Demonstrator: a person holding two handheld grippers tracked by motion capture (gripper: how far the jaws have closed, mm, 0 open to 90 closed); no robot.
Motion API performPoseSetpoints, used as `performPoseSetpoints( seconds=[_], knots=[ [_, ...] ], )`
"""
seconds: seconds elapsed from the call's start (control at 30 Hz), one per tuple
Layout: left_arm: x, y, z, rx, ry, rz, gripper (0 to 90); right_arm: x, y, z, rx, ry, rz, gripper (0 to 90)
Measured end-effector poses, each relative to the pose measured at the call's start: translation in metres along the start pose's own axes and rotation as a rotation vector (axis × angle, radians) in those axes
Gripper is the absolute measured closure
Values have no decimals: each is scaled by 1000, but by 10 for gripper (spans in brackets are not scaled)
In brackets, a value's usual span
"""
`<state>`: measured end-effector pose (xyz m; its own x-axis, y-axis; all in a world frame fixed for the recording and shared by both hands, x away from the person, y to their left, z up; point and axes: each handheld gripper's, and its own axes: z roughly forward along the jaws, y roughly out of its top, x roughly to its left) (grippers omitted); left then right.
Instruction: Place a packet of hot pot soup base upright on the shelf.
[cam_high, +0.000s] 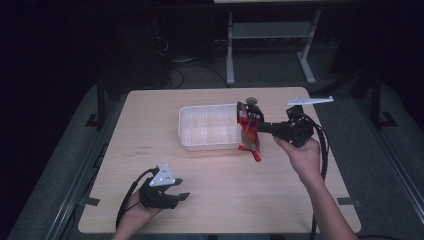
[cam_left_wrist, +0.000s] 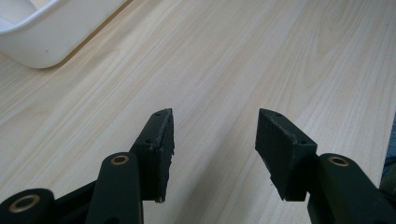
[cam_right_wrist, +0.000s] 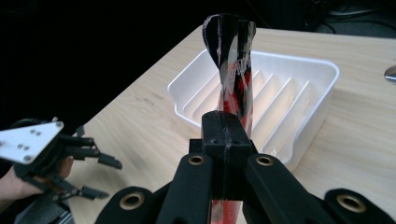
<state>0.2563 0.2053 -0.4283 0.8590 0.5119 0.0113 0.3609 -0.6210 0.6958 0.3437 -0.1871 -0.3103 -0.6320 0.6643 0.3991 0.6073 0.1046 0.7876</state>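
Beside the white tray (cam_high: 200, 142), right hand-held gripper (cam_high: 248, 121) raised — clamping red snack packet (cam_high: 250, 137), left hand-held gripper (cam_high: 182, 190) low, jaws apart.

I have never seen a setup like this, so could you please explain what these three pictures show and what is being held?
A person sits at a wooden table holding a hand-operated two-jaw gripper in each hand. The high view looks down from above the table. The other two come from cameras riding on the grippers, looking along their black jaws. The left gripper rests low over bare table near the front edge, jaws open and holding nothing. The right gripper is clamped on a red and black snack packet, held in the air at the right end of a white ribbed plastic bin that looks empty.
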Motion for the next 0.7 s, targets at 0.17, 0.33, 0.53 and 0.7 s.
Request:
performPoseSetpoints(
  seconds=[0.17, 0.33, 0.53, 0.7],
  knots=[
    [2, -1, -1, 4, 0, -3, 467, 4, 14, 13, -2, -20, -10, 900],
    [5, -3, -2, -1, 5, -14, 469, 7, 28, 30, -4, -40, -17, 900],
    [6, -4, -3, -3, 10, -13, 469, 11, 42, 46, -10, -68, -29, 900],
    [8, -5, -5, -2, 12, -13, 467, 13, 52, 57, -11, -82, -33, 900]
  ],
)
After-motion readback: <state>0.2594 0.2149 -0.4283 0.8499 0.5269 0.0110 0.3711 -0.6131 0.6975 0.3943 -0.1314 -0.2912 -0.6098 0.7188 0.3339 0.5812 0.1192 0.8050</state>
